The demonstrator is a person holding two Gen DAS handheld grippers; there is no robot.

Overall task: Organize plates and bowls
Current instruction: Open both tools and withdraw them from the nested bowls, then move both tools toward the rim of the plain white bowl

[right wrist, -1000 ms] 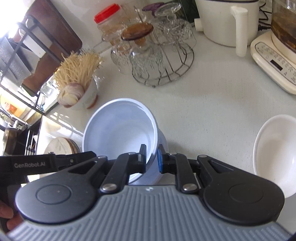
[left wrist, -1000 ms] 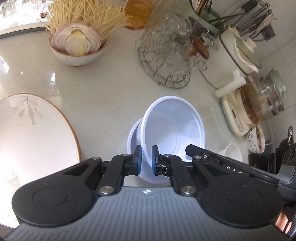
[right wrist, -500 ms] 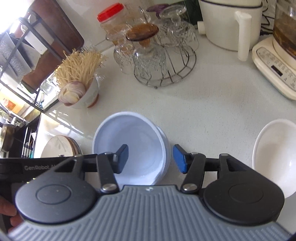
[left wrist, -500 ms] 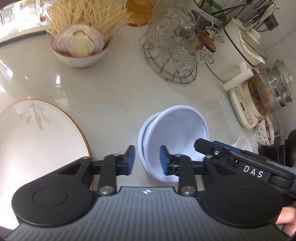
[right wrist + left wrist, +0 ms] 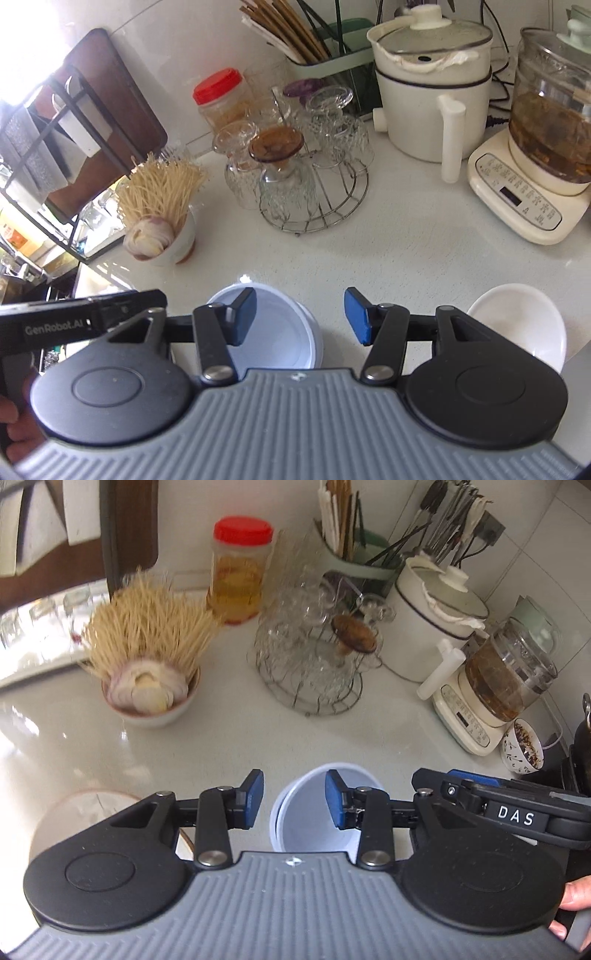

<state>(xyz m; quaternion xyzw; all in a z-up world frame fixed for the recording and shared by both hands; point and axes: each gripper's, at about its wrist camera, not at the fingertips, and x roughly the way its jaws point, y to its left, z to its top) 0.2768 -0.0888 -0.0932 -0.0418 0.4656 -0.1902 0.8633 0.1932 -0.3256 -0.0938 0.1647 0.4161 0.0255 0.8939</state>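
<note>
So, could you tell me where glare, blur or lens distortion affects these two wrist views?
Left wrist view: glare streaks the countertop at left; the noodle bowl is motion-blurred; fisheye bends the edges. Right wrist view: the window at upper left is blown out; the glass rack stays sharp.

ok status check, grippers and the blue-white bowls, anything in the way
Left gripper open, empty. Right gripper open, empty. Nested white bowls on the counter, released. White bowl sits apart to the right; nothing blocking.
</note>
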